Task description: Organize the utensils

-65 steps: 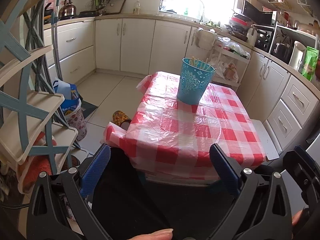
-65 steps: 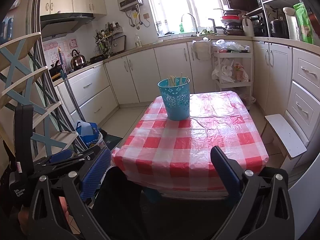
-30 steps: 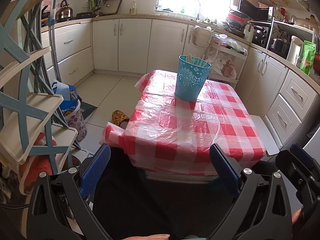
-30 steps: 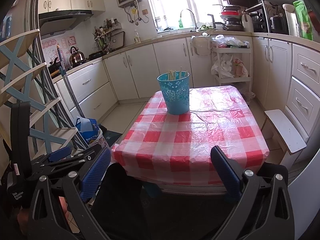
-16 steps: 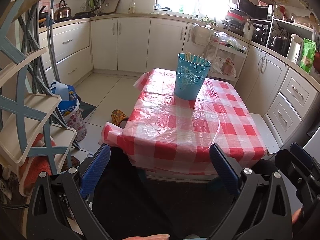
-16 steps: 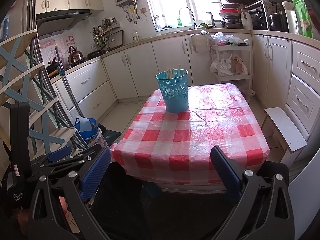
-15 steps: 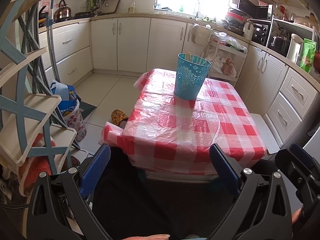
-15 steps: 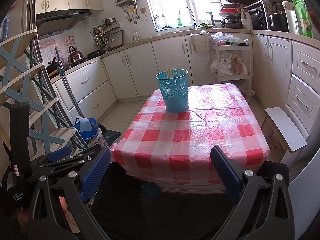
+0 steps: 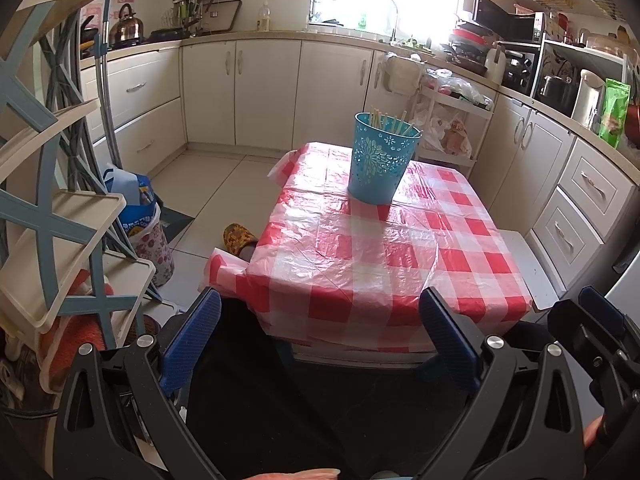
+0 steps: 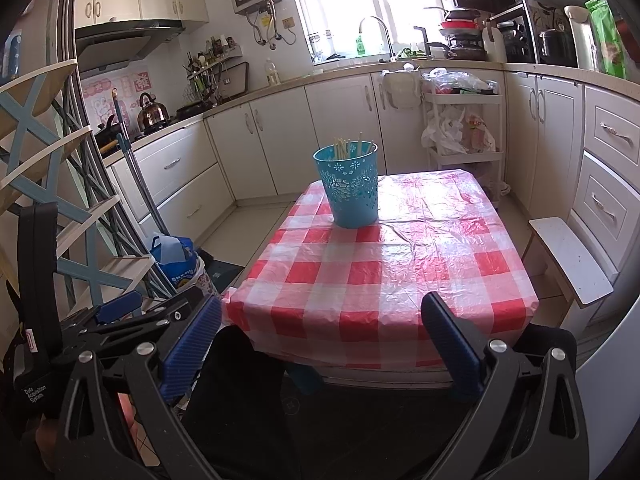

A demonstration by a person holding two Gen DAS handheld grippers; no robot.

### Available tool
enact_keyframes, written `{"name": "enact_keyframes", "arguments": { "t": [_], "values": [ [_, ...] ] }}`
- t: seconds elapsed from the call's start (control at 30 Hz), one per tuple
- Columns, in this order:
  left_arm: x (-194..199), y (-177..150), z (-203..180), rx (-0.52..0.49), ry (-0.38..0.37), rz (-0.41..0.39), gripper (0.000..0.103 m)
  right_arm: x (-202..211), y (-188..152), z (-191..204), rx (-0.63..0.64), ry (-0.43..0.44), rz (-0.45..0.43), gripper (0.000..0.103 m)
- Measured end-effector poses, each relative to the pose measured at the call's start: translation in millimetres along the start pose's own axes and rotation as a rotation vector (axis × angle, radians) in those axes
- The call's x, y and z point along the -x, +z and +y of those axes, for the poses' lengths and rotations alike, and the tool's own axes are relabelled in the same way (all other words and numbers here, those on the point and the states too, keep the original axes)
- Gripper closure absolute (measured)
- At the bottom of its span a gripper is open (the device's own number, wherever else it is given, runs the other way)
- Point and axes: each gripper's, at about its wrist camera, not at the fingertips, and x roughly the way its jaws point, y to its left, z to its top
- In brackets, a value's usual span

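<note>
We held the left gripper point(image 9: 320, 336) low and level short of the counter's point(image 9: 384, 256) near edge, its blue-padded fingers point(image 9: 192, 334) spread wide on nothing, pointing across the red-checked cloth. The right gripper point(image 10: 322, 340) sat alongside at the same height, likewise spread and empty, with the left one visible just beside it at lower left. The teal perforated bucket point(image 9: 380, 162) point(image 10: 351, 188) stood upright toward the far end of the counter, pale sticks point(image 10: 352, 147) poking from its rim, well apart from both grippers.
</note>
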Motion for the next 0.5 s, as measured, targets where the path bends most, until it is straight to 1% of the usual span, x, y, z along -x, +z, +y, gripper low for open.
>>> {"name": "enact_keyframes", "arguments": {
  "t": [0.5],
  "values": [
    [0.0,-0.2,0.2,-0.001,0.0,0.0,0.008,1.2,-0.1,0.5,-0.002,0.0,0.003,0.007]
  ]
}}
